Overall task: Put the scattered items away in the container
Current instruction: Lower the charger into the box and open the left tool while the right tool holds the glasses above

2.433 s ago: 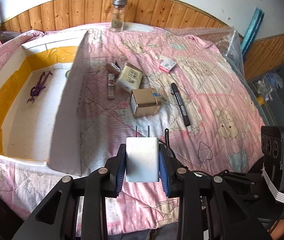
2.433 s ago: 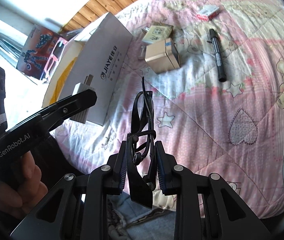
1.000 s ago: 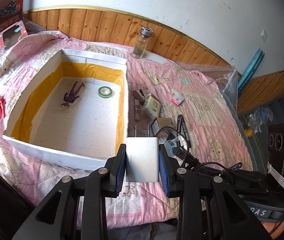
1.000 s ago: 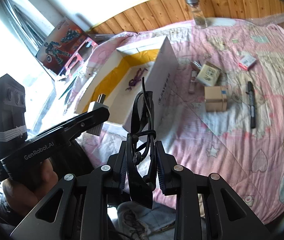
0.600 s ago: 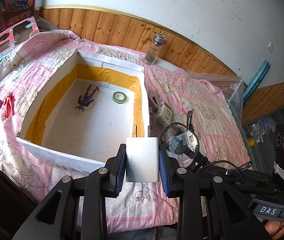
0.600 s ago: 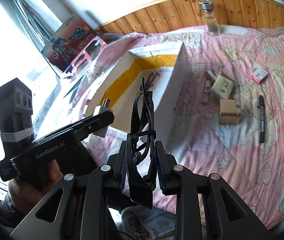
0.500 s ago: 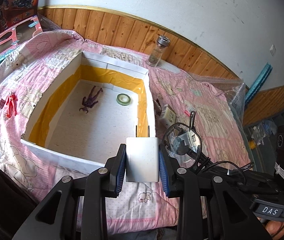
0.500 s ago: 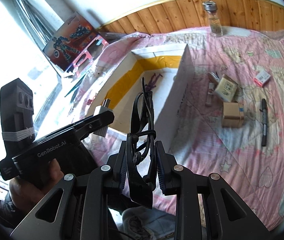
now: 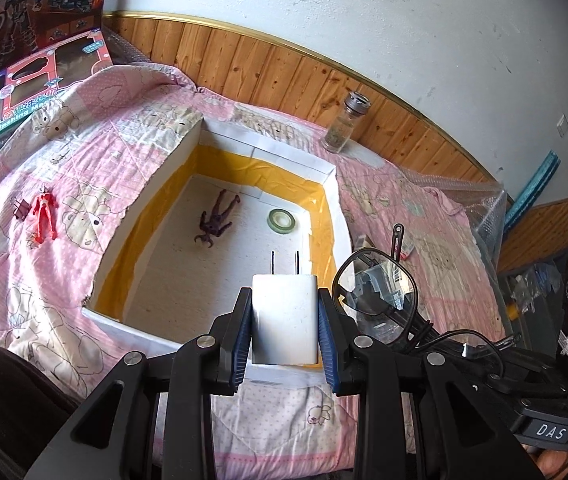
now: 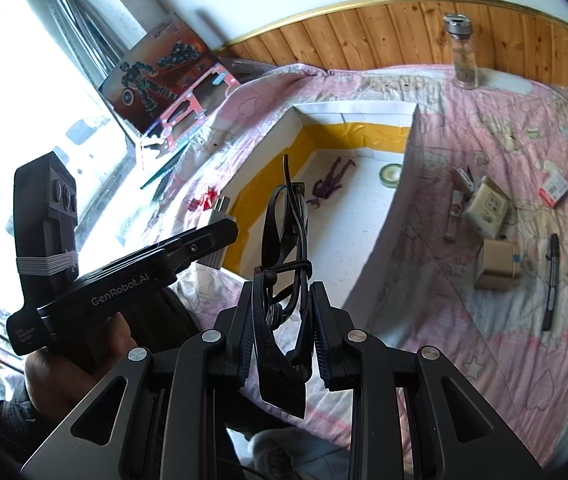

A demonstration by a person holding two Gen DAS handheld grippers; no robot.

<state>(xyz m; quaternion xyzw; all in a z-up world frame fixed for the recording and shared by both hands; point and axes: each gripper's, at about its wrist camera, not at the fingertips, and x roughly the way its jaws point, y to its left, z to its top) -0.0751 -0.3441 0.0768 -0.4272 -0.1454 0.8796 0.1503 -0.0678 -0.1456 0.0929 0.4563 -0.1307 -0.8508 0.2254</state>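
My left gripper [image 9: 285, 328] is shut on a white plug charger [image 9: 285, 320], prongs forward, held above the near wall of the white box with yellow lining [image 9: 146, 216]. Inside the box lie a purple figure [image 9: 216, 222] and a roll of green tape [image 9: 281, 219]. My right gripper [image 10: 283, 320] is shut on folded black glasses [image 10: 286, 216], which also show in the left wrist view as black glasses [image 9: 378, 288], just right of the charger. In the right wrist view the left gripper [image 10: 220, 236] hangs over the box's near left corner [image 10: 244, 248].
On the pink quilt right of the box lie a black marker [image 10: 551, 280], a brown carton [image 10: 498, 264], a cream packet [image 10: 486, 208], a red-white pack [image 10: 555, 190] and a small tube [image 10: 453, 216]. A glass jar [image 9: 344, 128] stands by the wood panelling. A red figure [image 9: 44, 216] lies left of the box.
Both grippers have risen and swung left from over the scattered items to above the box's near edge, each keeping its hold. The box interior has come into full view.
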